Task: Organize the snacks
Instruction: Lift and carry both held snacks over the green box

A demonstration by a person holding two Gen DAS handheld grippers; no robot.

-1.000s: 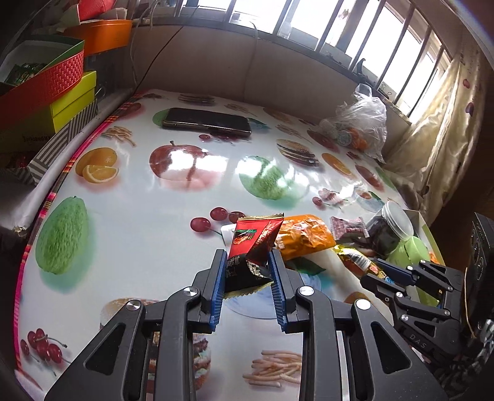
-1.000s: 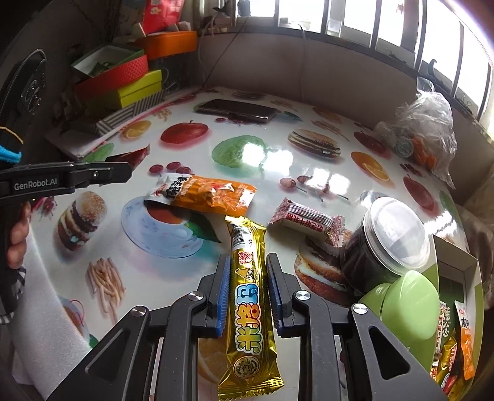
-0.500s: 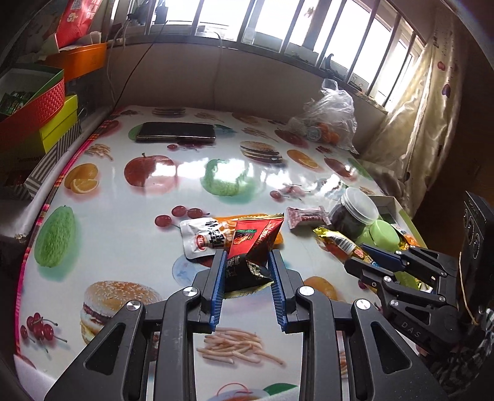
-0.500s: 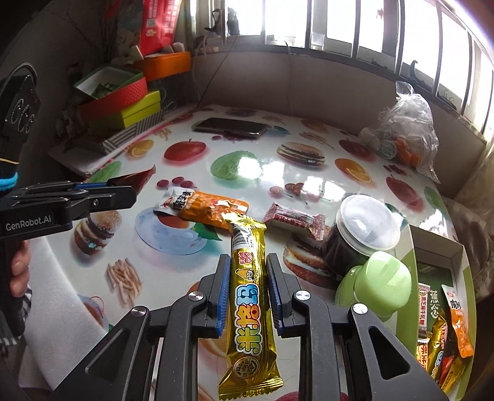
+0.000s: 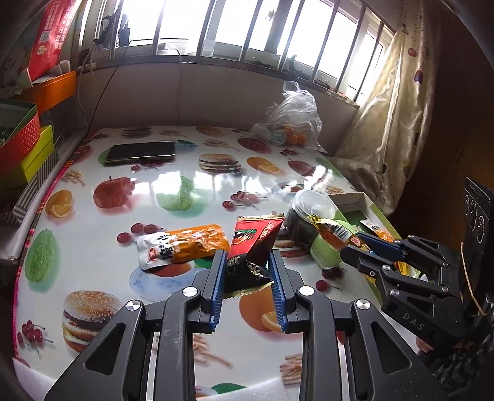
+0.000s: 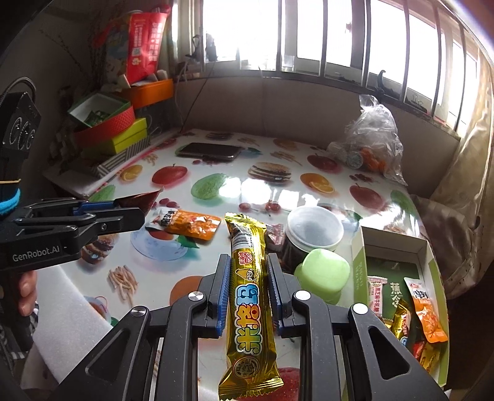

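fingers (image 5: 216,277) of left gripper (image 5: 247,274) clamp one red packet (image 5: 254,243), right gripper (image 6: 248,287) one gold bar (image 6: 248,277).

We see blown-out window (image 5: 247,27) backlight, glare patches on glossy tablecloth (image 6: 256,188), dark fisheye-warped corners.

"GenRobot.AI" is printed in white on the left gripper (image 6: 123,212) body; "DAS" is embossed on the right gripper (image 5: 355,246) linkage.

Red-and-black packet (image 5: 253,246), gold wrapper (image 6: 250,287), fruit-and-burger-printed tablecloth (image 5: 185,172)
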